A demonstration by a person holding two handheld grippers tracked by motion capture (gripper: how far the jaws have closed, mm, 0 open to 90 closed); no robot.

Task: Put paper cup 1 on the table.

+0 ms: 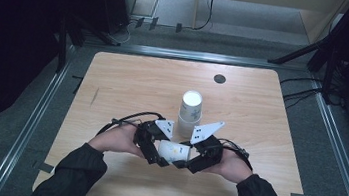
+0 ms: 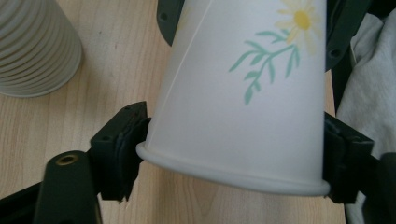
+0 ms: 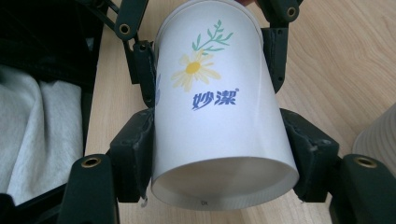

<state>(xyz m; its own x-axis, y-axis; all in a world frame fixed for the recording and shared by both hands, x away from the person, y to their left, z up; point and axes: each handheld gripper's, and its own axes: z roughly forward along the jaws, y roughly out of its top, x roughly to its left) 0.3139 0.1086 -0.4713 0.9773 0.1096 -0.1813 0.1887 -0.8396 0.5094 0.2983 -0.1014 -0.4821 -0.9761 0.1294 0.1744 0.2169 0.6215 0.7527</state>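
Pale wood makes up the table (image 1: 129,80), with dark floor and metal rails around it. Near its front edge, a person's two hands bring the left gripper (image 1: 155,151) and the right gripper (image 1: 194,157) together from either side of one paper cup (image 1: 174,152), which lies on its side between them.

From the left gripper view, the cup (image 2: 243,116) sits rim-end toward the camera, and both black pads (image 2: 122,144) press against the wall just above the rolled rim. So the left gripper is clamped on it.

From the right gripper view, the cup (image 3: 219,116) shows its recessed base toward the camera. The pads (image 3: 135,154) are closed onto the wall at both sides near that base, so this gripper grips it too. The left gripper's jaws reach the far, rim end of the same cup. Printed on the wall are a daisy, a green sprig and blue characters.

Farther back on the table, a stack of cups (image 1: 190,114) stands upside down, well apart from the grippers. What the held cup contains cannot be told.
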